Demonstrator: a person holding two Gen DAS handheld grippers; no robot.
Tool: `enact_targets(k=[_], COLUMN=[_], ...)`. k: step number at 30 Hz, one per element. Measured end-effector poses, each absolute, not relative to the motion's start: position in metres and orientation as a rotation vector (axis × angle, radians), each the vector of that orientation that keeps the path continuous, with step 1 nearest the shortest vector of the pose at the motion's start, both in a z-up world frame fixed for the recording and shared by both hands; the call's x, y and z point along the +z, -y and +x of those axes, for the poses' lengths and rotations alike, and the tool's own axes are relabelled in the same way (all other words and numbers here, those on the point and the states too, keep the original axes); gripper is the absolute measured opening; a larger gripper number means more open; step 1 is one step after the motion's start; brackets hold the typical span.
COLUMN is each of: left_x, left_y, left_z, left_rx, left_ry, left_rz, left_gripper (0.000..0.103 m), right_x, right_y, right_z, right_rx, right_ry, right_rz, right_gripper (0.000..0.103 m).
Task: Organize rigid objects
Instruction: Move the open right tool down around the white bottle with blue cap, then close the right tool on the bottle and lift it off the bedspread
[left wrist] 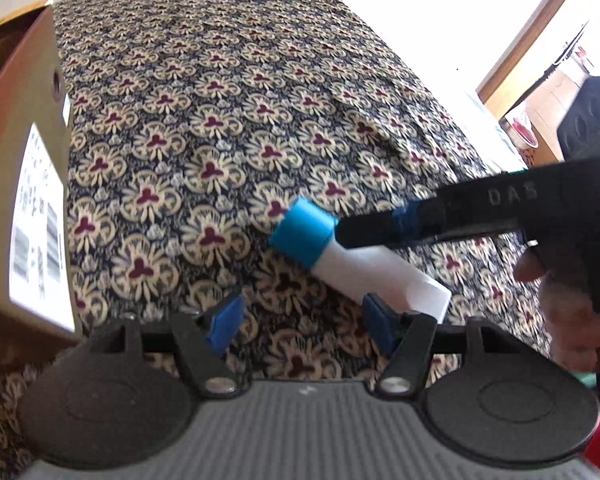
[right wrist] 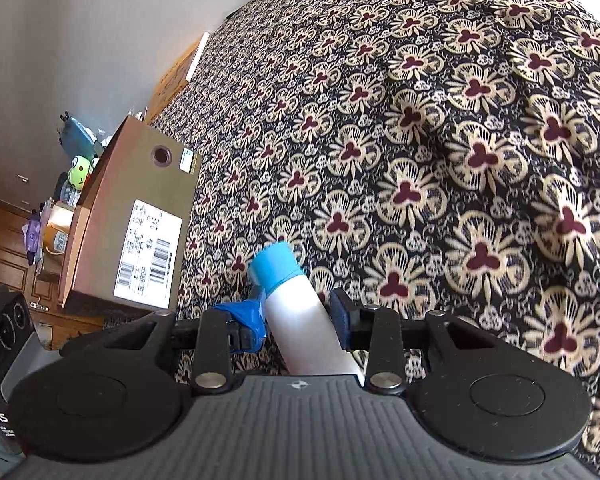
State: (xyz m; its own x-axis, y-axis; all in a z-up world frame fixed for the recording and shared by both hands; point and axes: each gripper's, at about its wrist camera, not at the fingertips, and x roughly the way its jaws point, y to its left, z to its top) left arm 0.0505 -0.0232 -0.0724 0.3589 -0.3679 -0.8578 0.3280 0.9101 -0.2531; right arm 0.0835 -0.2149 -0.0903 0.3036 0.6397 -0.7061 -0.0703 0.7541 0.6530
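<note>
Right gripper is pinching a white tube with a blue cap, pads pressing its sides; the cap end is sticking out past the fingertips, above the patterned cloth.

Left gripper is hanging with jaws spread, nothing between them. The tube is crossing just ahead of its right fingertip; touching or not, cannot tell.

A cardboard box with a white label is sitting on the cloth, to the left of both grippers.

A hand is gripping the right gripper's handle, off to the left gripper's right.
</note>
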Motion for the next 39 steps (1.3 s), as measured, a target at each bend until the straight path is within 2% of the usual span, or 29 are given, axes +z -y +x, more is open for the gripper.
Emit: enact_targets(k=[10,27,30,39], left_x=[-0.076,-0.074,-0.074,-0.077], left_y=[0.014,0.035,0.038,0.048], left_z=[0.019,0.017,0.017,0.027], left_rx=[-0.48,-0.502,-0.479,-0.42], left_ry=[-1.164,-1.158,-1.156,-1.171], left_rz=[-0.101,-0.046,-0.011,0.053], left_gripper=[0.065,0.066,0.053,0.047], right_x=[-0.098,-0.107,-0.108,-0.109], right_y=[0.208,0.191,0.193,0.198], right_z=[0.059,0.042,0.04,0.033], right_rx=[0.543,0.592,0.594,0.597], right_ry=[-1.231,-1.203,-1.188,-1.161], right_rz=[0.627,0.698,0.708,0.713], right_gripper=[0.018,0.016,0.016,0.016])
